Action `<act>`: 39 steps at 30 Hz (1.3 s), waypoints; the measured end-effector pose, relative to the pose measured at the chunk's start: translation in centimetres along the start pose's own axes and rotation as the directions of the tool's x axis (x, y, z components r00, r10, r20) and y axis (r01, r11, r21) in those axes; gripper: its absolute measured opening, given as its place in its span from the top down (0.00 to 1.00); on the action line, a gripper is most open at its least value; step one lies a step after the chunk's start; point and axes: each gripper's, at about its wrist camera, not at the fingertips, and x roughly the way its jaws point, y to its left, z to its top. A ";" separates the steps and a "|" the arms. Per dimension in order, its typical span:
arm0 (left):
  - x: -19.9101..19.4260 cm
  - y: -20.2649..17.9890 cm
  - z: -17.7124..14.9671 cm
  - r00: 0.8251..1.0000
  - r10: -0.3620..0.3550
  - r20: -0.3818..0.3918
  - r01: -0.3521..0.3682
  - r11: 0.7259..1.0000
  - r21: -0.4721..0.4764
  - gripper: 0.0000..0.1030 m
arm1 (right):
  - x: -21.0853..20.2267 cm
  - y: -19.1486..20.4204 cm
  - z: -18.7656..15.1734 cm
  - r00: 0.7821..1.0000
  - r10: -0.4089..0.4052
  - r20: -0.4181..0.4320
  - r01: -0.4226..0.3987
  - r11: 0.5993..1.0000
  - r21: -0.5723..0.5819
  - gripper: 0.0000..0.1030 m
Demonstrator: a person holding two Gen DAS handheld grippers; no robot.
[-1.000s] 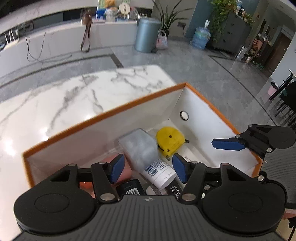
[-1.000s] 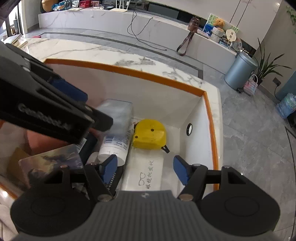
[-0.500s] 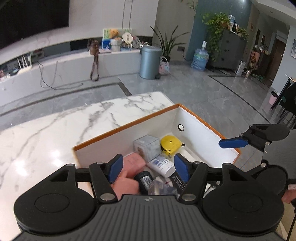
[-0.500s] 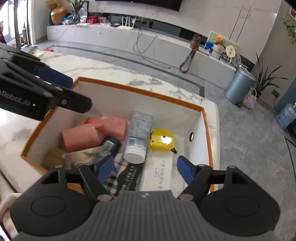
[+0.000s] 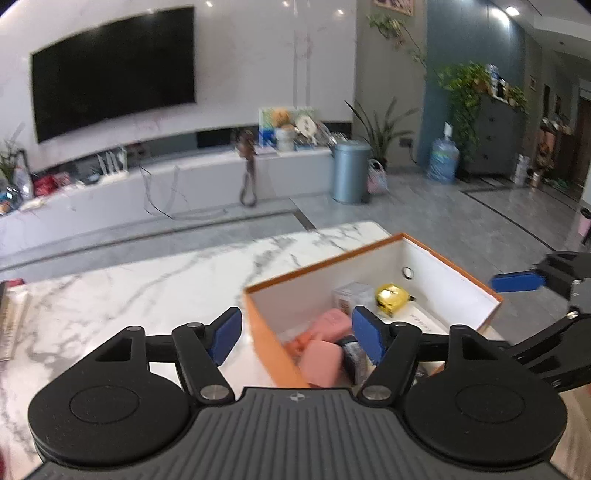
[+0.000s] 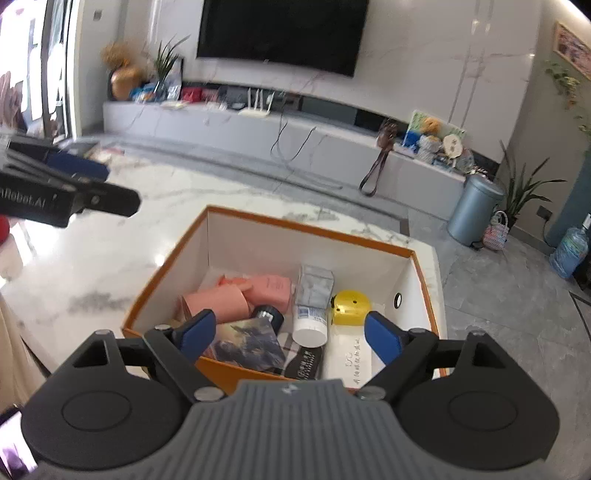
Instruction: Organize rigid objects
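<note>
Both grippers' fingers are spreading wider, empty: left gripper (image 5: 295, 334), right gripper (image 6: 286, 338). An orange-rimmed box (image 6: 310, 230) is sitting on the marble table (image 5: 147, 288), holding pink boxes (image 6: 236, 295), a white tube (image 6: 312, 301) and a yellow tape measure (image 6: 351, 302). Only the right view is showing the white card (image 6: 349, 363) at the box's near wall.

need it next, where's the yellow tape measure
In the right wrist view, the yellow tape measure lies inside the orange-rimmed box, toward its right side, beside the white tube.

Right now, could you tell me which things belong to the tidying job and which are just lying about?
Job: orange box, yellow tape measure, white tube, pink boxes, picture card.
Lying about: bin, water jug, TV.
</note>
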 end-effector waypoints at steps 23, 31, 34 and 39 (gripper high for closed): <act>-1.4 0.8 -7.8 0.982 0.188 -0.030 -0.190 0.973 -0.133 0.00 | -0.8 3.5 -5.9 0.989 -0.133 0.059 0.116 0.965 0.237 0.02; -0.3 0.4 -9.1 0.984 0.152 -0.090 -0.163 0.978 -0.129 0.00 | -1.0 3.1 -7.0 0.983 -0.158 0.096 0.122 0.945 0.302 0.02; 0.0 0.2 -9.6 0.983 0.150 -0.108 -0.163 0.979 -0.125 0.00 | -0.6 3.3 -7.0 0.984 -0.158 0.079 0.129 0.948 0.291 0.02; 0.1 0.4 -9.8 0.979 0.161 -0.127 -0.178 0.974 -0.137 0.00 | -0.2 4.0 -6.8 0.985 -0.159 0.064 0.139 0.958 0.250 0.02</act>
